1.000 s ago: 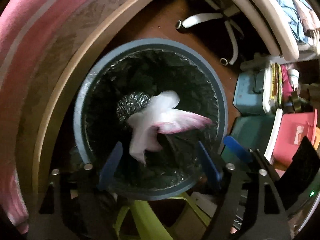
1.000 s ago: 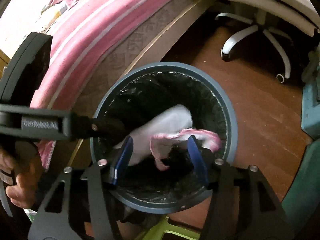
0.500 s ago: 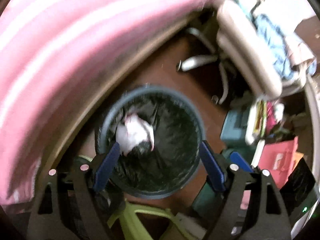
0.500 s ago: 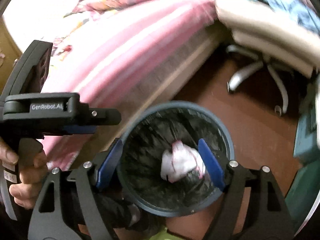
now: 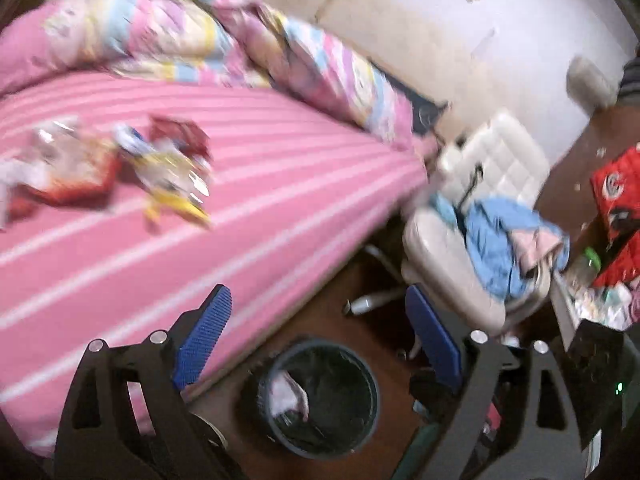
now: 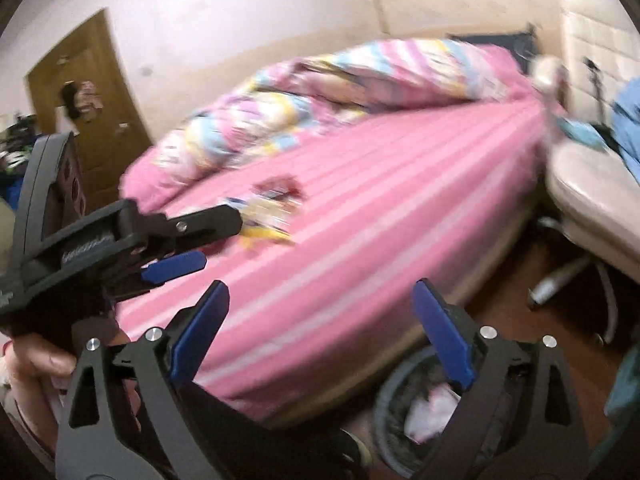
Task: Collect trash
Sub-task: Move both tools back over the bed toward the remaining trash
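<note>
A round bin (image 5: 320, 398) with a black liner stands on the brown floor beside the bed; a white and pink piece of trash (image 5: 286, 394) lies inside it. The bin also shows in the right wrist view (image 6: 416, 412). Several colourful wrappers (image 5: 168, 168) lie on the pink striped bed (image 5: 260, 200), also in the right wrist view (image 6: 272, 208). My left gripper (image 5: 318, 336) is open and empty, raised above the bin. My right gripper (image 6: 320, 332) is open and empty over the bed's edge. The left gripper (image 6: 200, 244) shows in the right wrist view, near the wrappers.
A crumpled quilt (image 5: 240, 44) lies along the far side of the bed. A white office chair (image 5: 480, 240) with blue clothes on it stands right of the bin. Red boxes (image 5: 616, 208) and clutter fill the right. A wooden door (image 6: 88, 96) is at far left.
The white and pink trash fell from the grippers into the bin. Both grippers opened wider, then lifted and tilted up from the bin toward the bed.
</note>
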A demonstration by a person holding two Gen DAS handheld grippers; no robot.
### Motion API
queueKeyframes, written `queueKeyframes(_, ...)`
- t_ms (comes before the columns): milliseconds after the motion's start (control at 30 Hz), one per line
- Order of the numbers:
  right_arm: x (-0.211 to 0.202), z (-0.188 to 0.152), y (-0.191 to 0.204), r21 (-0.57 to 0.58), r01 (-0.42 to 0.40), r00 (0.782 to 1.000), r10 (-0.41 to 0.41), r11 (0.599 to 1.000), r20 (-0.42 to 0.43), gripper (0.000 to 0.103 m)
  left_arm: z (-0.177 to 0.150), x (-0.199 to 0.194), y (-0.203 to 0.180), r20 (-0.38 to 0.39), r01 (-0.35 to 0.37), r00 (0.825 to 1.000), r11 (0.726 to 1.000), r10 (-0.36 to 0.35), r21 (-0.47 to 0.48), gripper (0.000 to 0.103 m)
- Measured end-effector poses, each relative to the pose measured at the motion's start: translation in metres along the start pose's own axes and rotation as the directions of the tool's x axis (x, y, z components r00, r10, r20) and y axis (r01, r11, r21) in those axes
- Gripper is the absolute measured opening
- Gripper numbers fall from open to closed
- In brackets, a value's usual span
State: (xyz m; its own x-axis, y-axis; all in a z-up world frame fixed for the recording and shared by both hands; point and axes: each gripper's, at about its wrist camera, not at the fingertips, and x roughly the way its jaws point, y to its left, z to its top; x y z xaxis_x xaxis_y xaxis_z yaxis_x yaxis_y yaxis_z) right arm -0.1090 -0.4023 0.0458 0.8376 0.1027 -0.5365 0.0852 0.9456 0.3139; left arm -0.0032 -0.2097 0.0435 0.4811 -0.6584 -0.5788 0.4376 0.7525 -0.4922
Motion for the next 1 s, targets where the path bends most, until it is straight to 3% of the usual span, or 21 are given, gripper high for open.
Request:
queueKeyframes(167, 0.020, 0.020, 0.064, -0.059, -0.082, 0.997, 0.083, 0.995, 0.008, 0.093, 0.021, -0.069, 0.062, 0.139, -0.091, 0.985, 0.994, 0.099, -0.065, 0.088)
queueKeyframes(300, 0.048, 0.034, 0.111, -0.072, -0.143, 0.990, 0.142, 0.987, -0.017, 0.094, 0.026, -0.097, 0.117, 0.184, -0.184, 0.961, 0.974, 0.206, -0.131, 0.088)
queueKeyframes(433, 0.081, 0.040, 0.152, -0.070, -0.186, 0.982, 0.183, 0.980, -0.046, 0.094, 0.021, -0.107, 0.171, 0.176, -0.235, 0.946, 0.951, 0.271, -0.204, 0.088)
queueKeyframes(700, 0.168, 0.044, 0.195, -0.039, -0.241, 0.965, 0.235, 0.970, -0.112, 0.094, 0.036, -0.086, 0.244, 0.140, -0.295, 0.935, 0.934, 0.326, -0.203, 0.088)
queueKeyframes(867, 0.226, 0.047, 0.210, -0.073, -0.248, 0.960, 0.235, 0.966, -0.152, 0.094, 0.049, -0.061, 0.279, 0.098, -0.314, 0.938, 0.934, 0.333, -0.170, 0.088)
queueKeyframes(1000, 0.265, 0.049, 0.215, -0.103, -0.234, 0.960, 0.214, 0.967, -0.178, 0.094, 0.056, -0.042, 0.307, 0.043, -0.307, 0.946, 0.931, 0.321, -0.199, 0.088)
